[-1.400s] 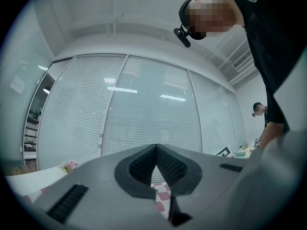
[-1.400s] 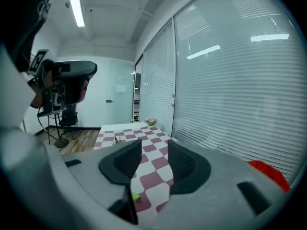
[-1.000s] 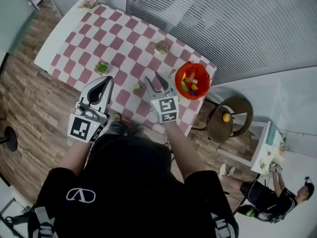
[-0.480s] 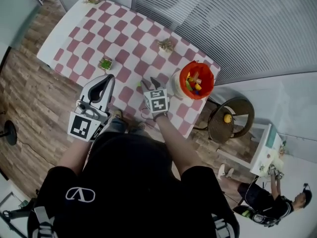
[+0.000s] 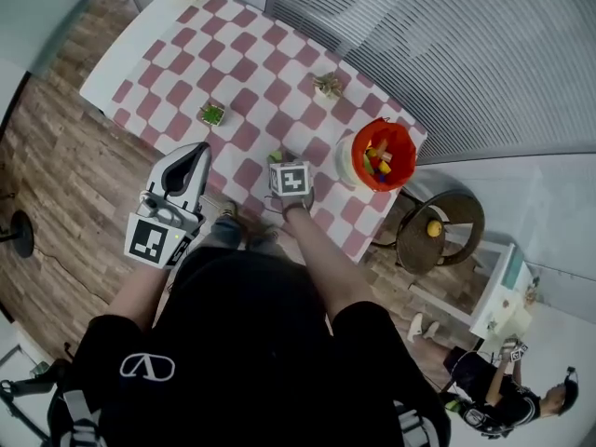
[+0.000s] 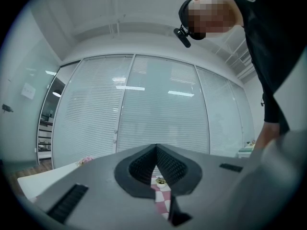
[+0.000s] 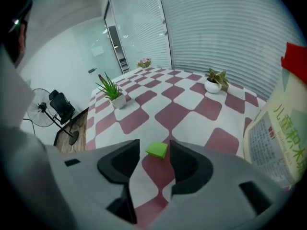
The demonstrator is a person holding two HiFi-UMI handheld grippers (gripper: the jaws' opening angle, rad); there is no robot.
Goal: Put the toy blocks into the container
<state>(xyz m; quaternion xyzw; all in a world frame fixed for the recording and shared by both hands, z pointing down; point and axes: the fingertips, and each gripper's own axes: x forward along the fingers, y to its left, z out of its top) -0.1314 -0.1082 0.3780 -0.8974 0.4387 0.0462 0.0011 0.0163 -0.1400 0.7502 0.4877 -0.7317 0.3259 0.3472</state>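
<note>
Right gripper [image 5: 284, 168] has dropped from up beside the container [image 5: 385, 154] to table [image 5: 168, 54] level and now tips nose-down at the lone green block [image 7: 157, 150]; left gripper [image 5: 198, 152] has barely shifted. Right fingers [image 7: 184, 162] are spread part way. The block sits on the checked cloth between the tips, closer to the right-hand finger, with no pad visibly pressing it, so it's a straddle, not a grip. The steep tilt makes sense: the block is low and flat, so the fingers need to come in from above and bracket its sides. Left fingers [image 6: 141, 166] are pressed together with nothing in them; that gripper hangs level off the near table edge, parked out of the way I'd say. Container stands at the right end of the table, close by in the right gripper view, already holding a pile of coloured blocks [image 5: 380, 164], so the carry after the pick looks short. Two small potted plants [image 7: 111, 92] stand well clear of the approach. Judgement: task nearly done, this looks like the last loose block. Next move needs a square close without nudging it sideways.
</note>
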